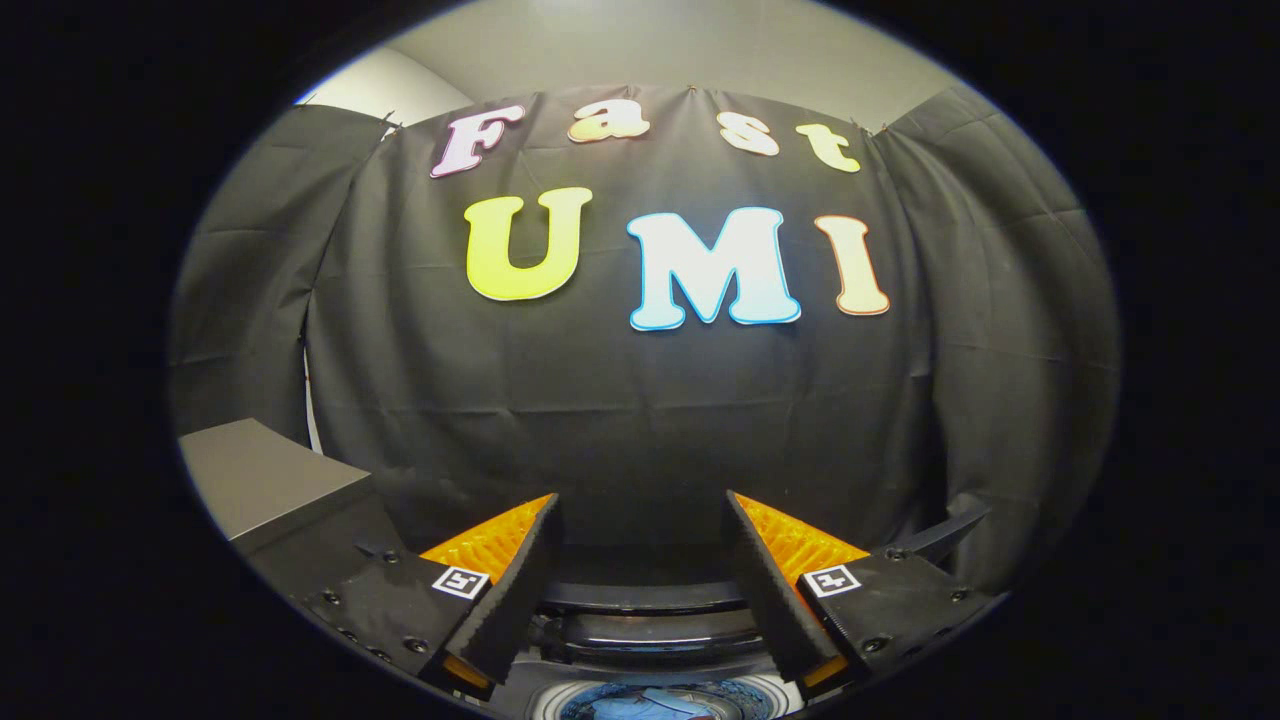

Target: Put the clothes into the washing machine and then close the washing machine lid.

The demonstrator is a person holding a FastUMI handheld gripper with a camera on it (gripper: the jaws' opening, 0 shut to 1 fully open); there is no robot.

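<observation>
- gripper view: the gripper (640, 520) is held level, facing the black cloth wall (640, 400), its 2 fingers spread wide apart with nothing between them.
- below the fingers, close under the tool, lies the washing machine's open drum (665, 700); pale blue clothes (640, 708) sit inside it, as far as this small glimpse shows.
- just ahead of the fingers and low down, dark curved bands (650, 600) look like the raised washing machine lid or the tub's back rim; i cannot tell which.
- a grey panel (260, 480) stands beside the left finger.
- judgement: the clothes seem loaded, so the step in hand is closing the lid.
- next move calls for reaching forward to the lid's edge, then swinging it down over the drum.
</observation>
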